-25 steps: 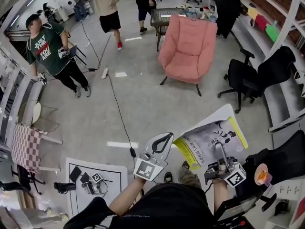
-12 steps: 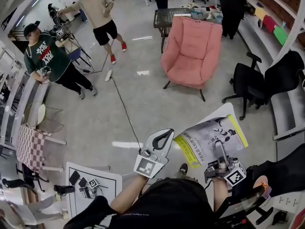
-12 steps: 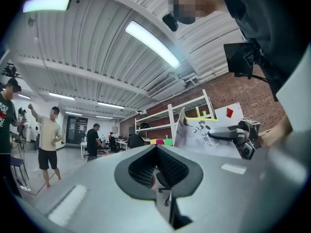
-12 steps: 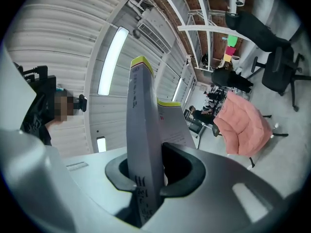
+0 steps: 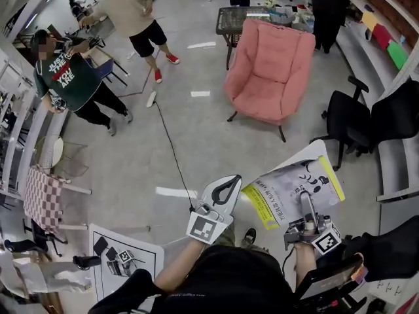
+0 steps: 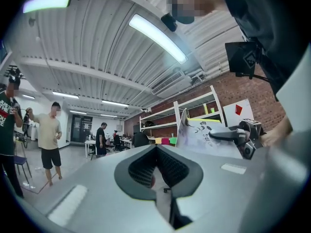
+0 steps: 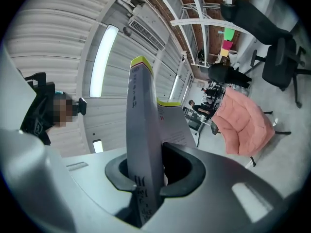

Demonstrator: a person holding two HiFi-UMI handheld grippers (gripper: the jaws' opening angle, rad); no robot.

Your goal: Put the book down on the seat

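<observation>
Since a second ago the pink armchair (image 5: 272, 70) has slid lower and grown larger in the head view. The person in the beige shirt (image 5: 134, 12) has gone from top centre to the upper left. Both grippers sit where they were in the picture.

Left gripper (image 5: 224, 188): jaws closed tip to tip, forming a loop. Its own view shows only floor through that loop, so it holds nothing (image 6: 156, 171).

Right gripper (image 5: 306, 207): jaws part-way closed and clamped on the book (image 5: 288, 188). In the right gripper view the book (image 7: 143, 130) stands edge-on between the pads, which press it from both sides (image 7: 146, 176).

Book: grey cover with a yellow band along one edge, black drawing and print on the face. It is held up in the air over the floor, tilted, with its far corner toward the armchair. It is well apart from the seat (image 5: 262, 106) and not yet on it.

The armchair faces me, ahead and slightly right; the right gripper view also catches it beyond the book (image 7: 243, 125).

Around it:
- a black office chair (image 5: 350, 120) to its right
- a small dark table (image 5: 234, 19) behind it
- a black cable (image 5: 171, 149) running across the floor on its left
- a person in a green shirt (image 5: 69, 80) at far left
</observation>
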